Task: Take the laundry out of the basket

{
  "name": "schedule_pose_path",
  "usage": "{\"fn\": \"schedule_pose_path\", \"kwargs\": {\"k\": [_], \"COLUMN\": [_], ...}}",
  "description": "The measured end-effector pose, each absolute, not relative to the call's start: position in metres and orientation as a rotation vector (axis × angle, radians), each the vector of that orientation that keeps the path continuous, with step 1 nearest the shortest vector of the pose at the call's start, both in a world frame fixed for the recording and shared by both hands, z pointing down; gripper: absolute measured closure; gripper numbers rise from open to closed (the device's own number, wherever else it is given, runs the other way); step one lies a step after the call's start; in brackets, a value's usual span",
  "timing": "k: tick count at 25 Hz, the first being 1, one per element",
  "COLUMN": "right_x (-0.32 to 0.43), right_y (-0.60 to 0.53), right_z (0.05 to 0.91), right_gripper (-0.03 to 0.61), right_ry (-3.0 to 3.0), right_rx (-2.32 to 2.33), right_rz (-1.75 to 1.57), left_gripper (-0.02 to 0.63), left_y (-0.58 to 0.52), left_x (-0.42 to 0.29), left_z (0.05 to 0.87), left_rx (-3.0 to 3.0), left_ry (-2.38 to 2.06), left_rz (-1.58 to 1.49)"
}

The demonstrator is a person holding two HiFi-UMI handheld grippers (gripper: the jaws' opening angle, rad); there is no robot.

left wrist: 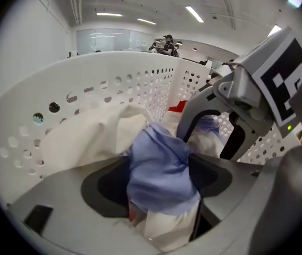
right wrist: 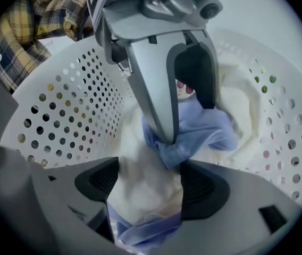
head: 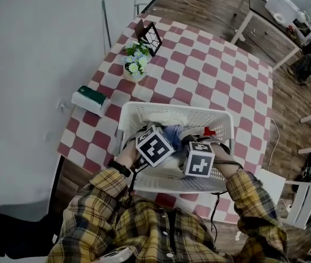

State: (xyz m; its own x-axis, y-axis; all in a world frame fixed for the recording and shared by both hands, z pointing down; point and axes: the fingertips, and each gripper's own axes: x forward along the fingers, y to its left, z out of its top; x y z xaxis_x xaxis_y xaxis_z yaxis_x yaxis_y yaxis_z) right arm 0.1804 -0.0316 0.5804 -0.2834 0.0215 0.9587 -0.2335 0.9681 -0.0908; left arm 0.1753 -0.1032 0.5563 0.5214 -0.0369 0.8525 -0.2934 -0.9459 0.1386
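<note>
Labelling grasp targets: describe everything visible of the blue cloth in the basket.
The blue cloth is thin, soft-looking, pale lavender-blue fabric, crumpled into a bunch. It lies in the white perforated basket on cream-white laundry. The bunch stands between the open jaws of the left tool, not visibly clamped. Blue fabric also shows under the right tool, whose open jaws straddle mostly white fabric.

Yellow plaid shirt (head: 144, 232); the left gripper (left wrist: 159, 180) and right gripper (right wrist: 147, 187) are grey.
</note>
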Motion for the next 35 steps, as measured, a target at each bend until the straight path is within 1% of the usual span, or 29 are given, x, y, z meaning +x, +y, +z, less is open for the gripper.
{"fn": "schedule_pose_path", "kwargs": {"k": [4, 6, 10, 13, 14, 15, 23, 35], "right_x": [0.180, 0.180, 0.181, 0.179, 0.178, 0.178, 0.176, 0.171], "right_y": [-0.034, -0.037, -0.042, -0.046, -0.047, -0.049, -0.059, -0.073], "right_z": [0.585, 0.585, 0.583, 0.578, 0.576, 0.574, 0.547, 0.475], "right_gripper": [0.201, 0.241, 0.367, 0.495, 0.506, 0.511, 0.518, 0.522], "right_ry": [-1.850, -1.849, -1.856, -1.872, -1.876, -1.880, -1.953, -2.047], "right_rx": [0.148, 0.156, 0.189, 0.215, 0.226, 0.239, 0.363, 0.605], "right_rz": [0.251, 0.234, 0.210, 0.203, 0.204, 0.204, 0.223, 0.122], "left_gripper": [0.238, 0.272, 0.346, 0.429, 0.461, 0.488, 0.563, 0.566], "left_y": [-0.105, -0.106, -0.103, -0.103, -0.103, -0.103, -0.104, -0.111], "left_x": [0.175, 0.173, 0.172, 0.172, 0.172, 0.172, 0.173, 0.170], "left_z": [0.564, 0.567, 0.570, 0.567, 0.566, 0.565, 0.549, 0.486], "left_rx": [2.479, 2.469, 2.461, 2.470, 2.474, 2.478, 2.513, 2.575], "left_ry": [-0.292, -0.305, -0.287, -0.276, -0.276, -0.275, -0.330, -0.452], "left_rz": [1.390, 1.393, 1.433, 1.445, 1.445, 1.445, 1.397, 1.192]}}
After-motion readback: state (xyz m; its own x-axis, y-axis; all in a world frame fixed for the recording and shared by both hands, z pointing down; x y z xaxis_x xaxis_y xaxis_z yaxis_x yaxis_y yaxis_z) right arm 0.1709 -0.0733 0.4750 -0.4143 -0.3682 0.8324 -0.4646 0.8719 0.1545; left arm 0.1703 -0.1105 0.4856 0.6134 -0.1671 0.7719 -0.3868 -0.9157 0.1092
